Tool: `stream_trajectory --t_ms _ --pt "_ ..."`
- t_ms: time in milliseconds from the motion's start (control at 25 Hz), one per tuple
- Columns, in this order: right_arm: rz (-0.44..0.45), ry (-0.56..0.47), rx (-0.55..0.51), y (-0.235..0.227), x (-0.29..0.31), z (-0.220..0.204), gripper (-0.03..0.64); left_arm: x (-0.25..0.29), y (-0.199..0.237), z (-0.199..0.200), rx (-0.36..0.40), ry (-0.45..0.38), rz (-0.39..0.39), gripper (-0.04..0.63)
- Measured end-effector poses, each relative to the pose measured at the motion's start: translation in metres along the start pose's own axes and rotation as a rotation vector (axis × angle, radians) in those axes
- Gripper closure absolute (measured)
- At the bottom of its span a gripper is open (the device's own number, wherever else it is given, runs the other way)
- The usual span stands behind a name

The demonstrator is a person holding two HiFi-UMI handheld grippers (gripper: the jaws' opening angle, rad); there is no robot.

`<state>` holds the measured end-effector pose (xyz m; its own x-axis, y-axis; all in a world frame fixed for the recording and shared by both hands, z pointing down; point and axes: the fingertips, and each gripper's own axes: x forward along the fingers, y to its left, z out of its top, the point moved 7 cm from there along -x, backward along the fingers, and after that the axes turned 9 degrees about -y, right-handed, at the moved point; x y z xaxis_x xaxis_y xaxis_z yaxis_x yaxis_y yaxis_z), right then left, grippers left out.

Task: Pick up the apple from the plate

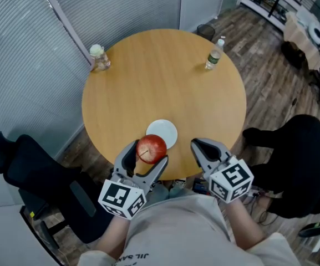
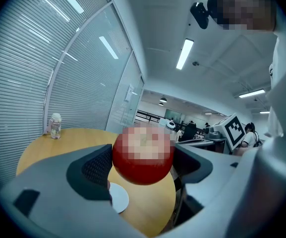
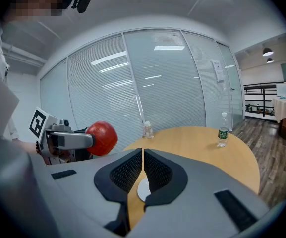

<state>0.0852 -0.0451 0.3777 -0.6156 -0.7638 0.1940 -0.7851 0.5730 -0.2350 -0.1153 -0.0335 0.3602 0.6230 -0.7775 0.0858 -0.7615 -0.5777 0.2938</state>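
Left gripper (image 1: 147, 155) clamped on apple (image 1: 151, 147), held above table (image 1: 165, 82) w/ bare plate (image 1: 168, 131) at apple's 1 o'clock. Right gripper (image 1: 199, 146) at 3 o'clock (jaws together, empty). Risk: round skin, so if grip slackens apple could roll out & drop.

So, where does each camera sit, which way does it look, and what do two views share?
Head view: on the person's head, steeply down at the table; forearms, left gripper, right gripper show.
Left gripper view: on the left gripper, along its jaws, shut on the apple, towards an office.
Right gripper view: on the right gripper, along its shut, empty jaws, towards glass walls.
Shared: all three show the apple and the white plate.
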Motion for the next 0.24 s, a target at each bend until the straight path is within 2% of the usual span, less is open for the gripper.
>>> stream_trajectory --t_ms 240 --pt "-0.004 0.002 0.006 0.0017 -0.0020 -0.0015 0.581 -0.0029 0.0001 -0.0037 0.001 0.003 -0.004 0.212"
